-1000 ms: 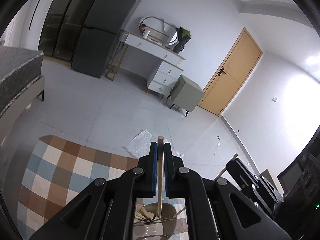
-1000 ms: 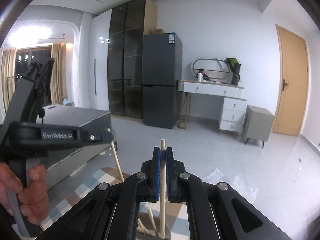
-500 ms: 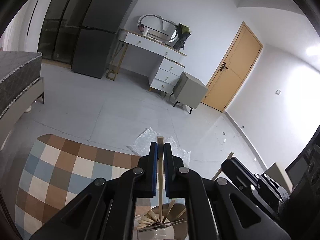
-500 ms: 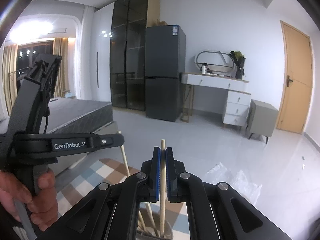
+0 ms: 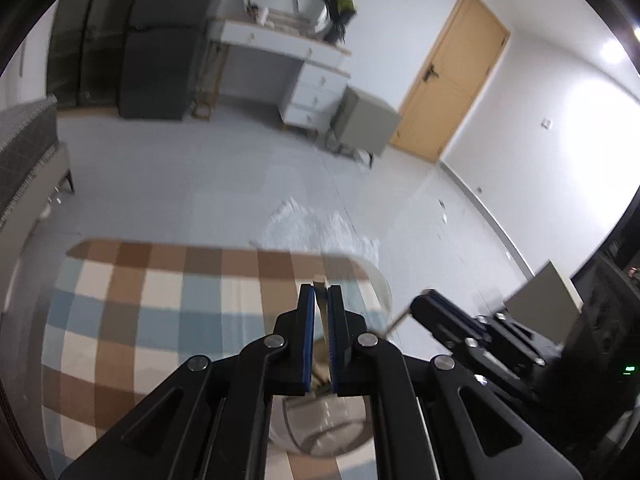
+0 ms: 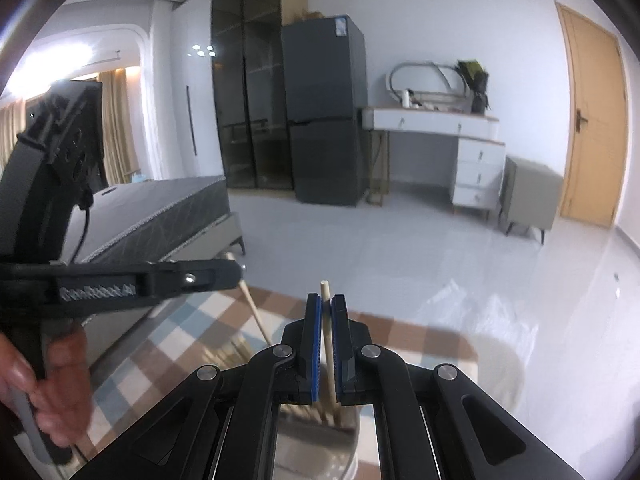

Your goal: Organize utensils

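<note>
Left gripper (image 5: 321, 300) is clamping a flat wooden stick (image 5: 320, 282); right gripper (image 6: 326, 312) is clamping a round chopstick (image 6: 326, 320), both over the utensil cup (image 6: 316, 448).

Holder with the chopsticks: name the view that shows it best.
Right wrist: the holder sits below the right gripper, chopstick tips visible inside. Left wrist shows only its blurred rim behind the left gripper.

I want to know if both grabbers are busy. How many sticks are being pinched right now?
2: one chopstick between the left gripper pads, one in the right gripper. More stand in the holder below, partly hidden.
</note>
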